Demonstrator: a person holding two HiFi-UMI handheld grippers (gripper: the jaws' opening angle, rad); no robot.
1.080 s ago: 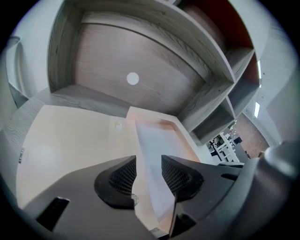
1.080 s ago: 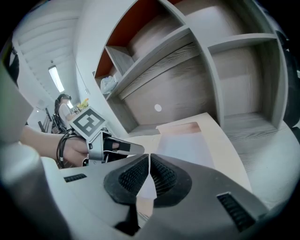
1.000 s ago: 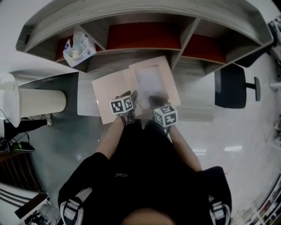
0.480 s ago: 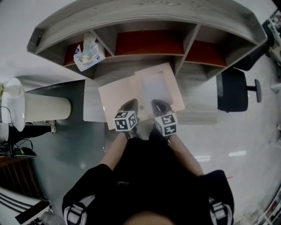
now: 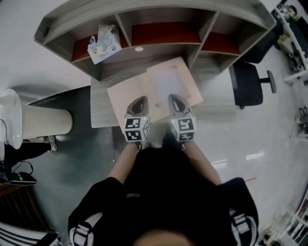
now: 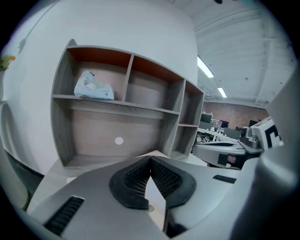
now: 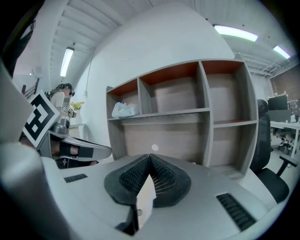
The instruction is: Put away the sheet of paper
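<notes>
Pink-toned sheet of paper (image 5: 159,86), flat on the low surface (image 5: 98,109) a second ago, is now raised in front of the shelf unit (image 5: 163,50). The left tool (image 5: 138,102) and right tool (image 5: 174,100) are each clamped shut on its near edge. The pickup looks done; stowing it remains.

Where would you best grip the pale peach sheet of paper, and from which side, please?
Its near edge, from the person's side, at two spots: the pale peach sheet of paper is thin, likely floppy, its far edge facing the grey wooden shelf unit. The left gripper and right gripper are shut on it there.
</notes>
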